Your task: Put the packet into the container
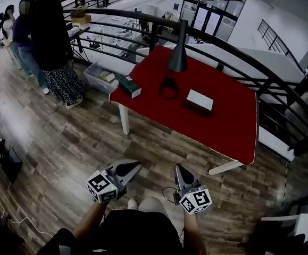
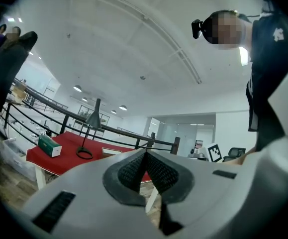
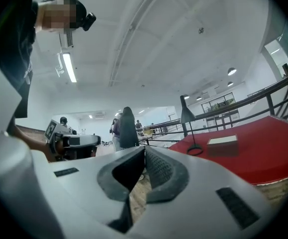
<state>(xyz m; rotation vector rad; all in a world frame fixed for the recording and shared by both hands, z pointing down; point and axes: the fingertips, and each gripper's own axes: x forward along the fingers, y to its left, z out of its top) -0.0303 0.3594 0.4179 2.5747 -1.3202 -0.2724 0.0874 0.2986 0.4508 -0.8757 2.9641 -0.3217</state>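
The left gripper and right gripper are kept shut and empty, since the red table is not reached yet. The green packet is laid apart from the white box, likely its container.

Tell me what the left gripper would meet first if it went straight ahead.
Probably the near edge of the red table: the left gripper, shut and empty, lines up with it, with only floor between. Height is unclear, so it might pass just above.
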